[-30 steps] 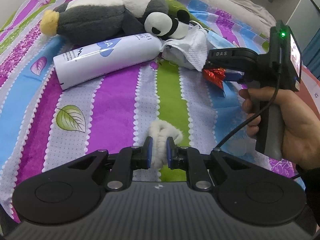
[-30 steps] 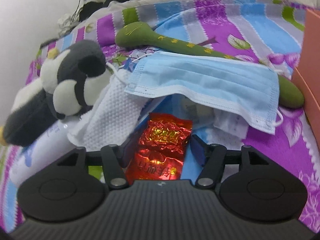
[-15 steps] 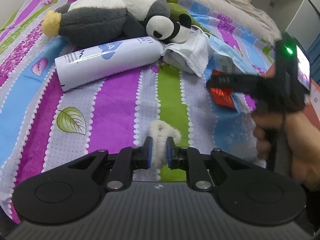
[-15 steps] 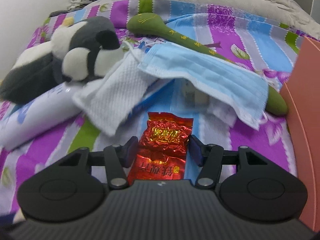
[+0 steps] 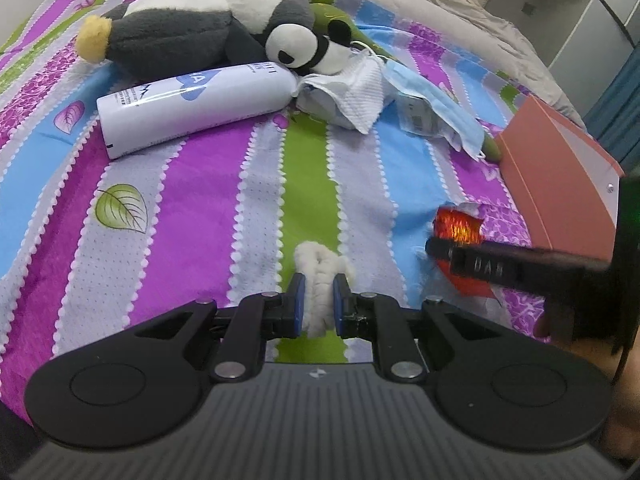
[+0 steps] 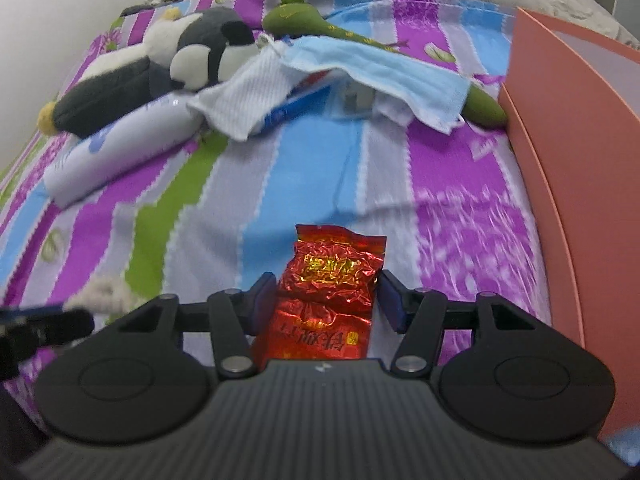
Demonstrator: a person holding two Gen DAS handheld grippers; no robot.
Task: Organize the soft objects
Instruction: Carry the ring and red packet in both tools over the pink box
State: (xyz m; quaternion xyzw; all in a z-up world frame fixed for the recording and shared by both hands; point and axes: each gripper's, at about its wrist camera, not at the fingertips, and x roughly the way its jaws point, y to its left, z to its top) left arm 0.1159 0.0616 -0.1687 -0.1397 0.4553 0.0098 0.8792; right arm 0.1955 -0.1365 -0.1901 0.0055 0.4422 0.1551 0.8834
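Note:
My left gripper [image 5: 319, 285] is shut on a white fluffy soft piece [image 5: 320, 258], held low over the striped bedspread [image 5: 200, 208]. In the right wrist view my right gripper [image 6: 326, 285] is shut on a crinkled red foil packet [image 6: 336, 264]; that packet [image 5: 458, 226] also shows in the left wrist view, just right of my left gripper. At the far side lie a panda plush [image 5: 192, 36], a white cloth [image 5: 360, 96], a blue face mask [image 6: 380, 68] and a green plush [image 6: 320, 24].
A white bottle [image 5: 192, 108] lies on its side in front of the panda. An orange box [image 6: 568, 160] stands along the right edge of the bed. A small clear packet [image 5: 420, 118] sits under the mask. A grey blanket [image 5: 440, 4] covers the far end.
The right gripper has carried the red packet away from the pile by the mask, toward the near side beside the orange box. The left gripper still holds the white fluffy piece.

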